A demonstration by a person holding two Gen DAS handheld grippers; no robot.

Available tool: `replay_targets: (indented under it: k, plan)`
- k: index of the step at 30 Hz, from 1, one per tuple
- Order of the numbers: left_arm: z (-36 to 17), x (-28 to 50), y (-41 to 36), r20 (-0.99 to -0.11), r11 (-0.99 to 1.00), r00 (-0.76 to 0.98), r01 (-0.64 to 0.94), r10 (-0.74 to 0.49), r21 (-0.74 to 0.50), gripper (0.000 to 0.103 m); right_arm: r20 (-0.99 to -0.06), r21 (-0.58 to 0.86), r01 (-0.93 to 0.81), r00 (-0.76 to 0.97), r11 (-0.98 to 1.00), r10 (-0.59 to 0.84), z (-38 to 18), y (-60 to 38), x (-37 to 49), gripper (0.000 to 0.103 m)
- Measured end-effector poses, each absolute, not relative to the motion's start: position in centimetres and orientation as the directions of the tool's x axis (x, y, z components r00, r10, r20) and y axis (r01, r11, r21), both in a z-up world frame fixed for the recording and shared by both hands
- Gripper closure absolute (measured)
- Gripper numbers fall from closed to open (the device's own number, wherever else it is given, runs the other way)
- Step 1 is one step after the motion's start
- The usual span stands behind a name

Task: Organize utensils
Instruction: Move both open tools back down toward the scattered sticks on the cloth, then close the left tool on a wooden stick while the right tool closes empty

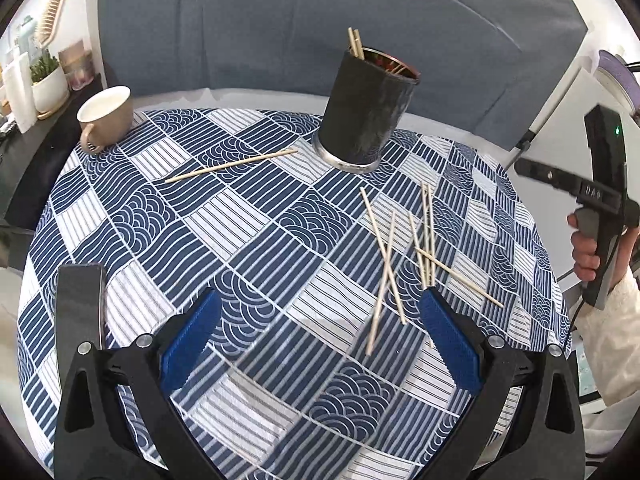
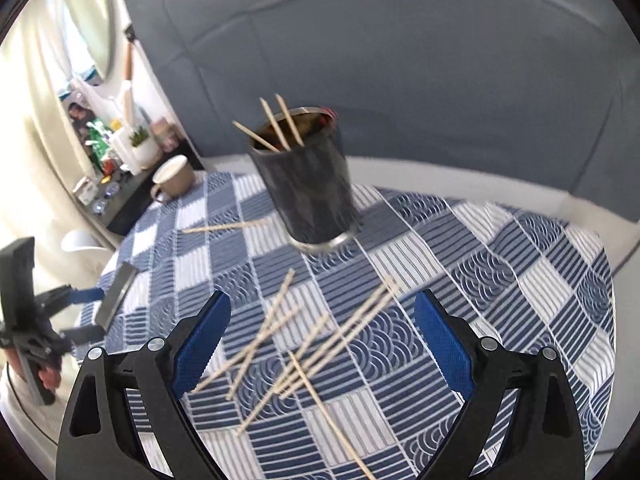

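Observation:
A dark cylindrical holder (image 1: 366,116) stands at the far middle of the table with a few wooden chopsticks (image 1: 355,44) in it; it also shows in the right wrist view (image 2: 310,188). Several loose chopsticks (image 1: 404,256) lie scattered on the blue patterned cloth, right of centre; in the right wrist view this pile (image 2: 308,344) lies between my fingers. One single chopstick (image 1: 232,165) lies left of the holder. My left gripper (image 1: 320,336) is open and empty above the cloth. My right gripper (image 2: 320,344) is open and empty above the pile.
A beige mug (image 1: 106,116) stands at the table's far left edge. A flat metal piece (image 2: 116,292) shows at the left beside my left gripper. A side shelf (image 1: 36,80) with a potted plant and jars is at the left. A grey padded wall (image 1: 320,20) is behind the table.

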State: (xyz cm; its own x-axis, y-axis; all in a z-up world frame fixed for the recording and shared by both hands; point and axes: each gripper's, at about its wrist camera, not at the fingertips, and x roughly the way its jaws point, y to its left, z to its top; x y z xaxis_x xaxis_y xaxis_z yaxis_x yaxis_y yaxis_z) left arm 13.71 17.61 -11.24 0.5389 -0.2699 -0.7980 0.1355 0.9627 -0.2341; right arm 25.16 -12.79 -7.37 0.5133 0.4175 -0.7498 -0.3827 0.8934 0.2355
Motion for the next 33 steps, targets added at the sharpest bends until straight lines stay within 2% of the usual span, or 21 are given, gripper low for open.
replay_targets:
  k: [9, 17, 20, 31, 33]
  plan:
    - [-14.6, 20.5, 19.5, -0.838, 0.964, 0.476, 0.148, -0.265, -0.22, 0.006, -0.839, 0.225, -0.278, 0.433, 0.934, 0.331, -13.5, -14.1, 29.0, 0.014]
    - [-16.5, 27.9, 20.7, -0.873, 0.952, 0.413, 0.263, -0.26, -0.159, 0.007, -0.897, 0.197, -0.197, 0.36, 0.96, 0.257, -18.2, -14.9, 33.0, 0.014]
    - [-17.8, 30.5, 21.0, -0.894, 0.936, 0.375, 0.33, -0.245, -0.119, 0.014, -0.912, 0.186, -0.164, 0.339, 0.969, 0.232, -19.5, -15.3, 34.0, 0.014]
    - [-21.9, 35.8, 21.6, -0.946, 0.886, 0.269, 0.461, -0.18, -0.038, 0.021, -0.945, 0.108, -0.161, 0.291, 0.981, 0.151, -21.8, -15.6, 35.1, 0.014]
    - [-21.8, 36.0, 21.5, -0.947, 0.881, 0.274, 0.473, -0.168, -0.019, 0.026, -0.944, 0.097, -0.162, 0.297, 0.982, 0.142, -22.0, -15.6, 35.3, 0.015]
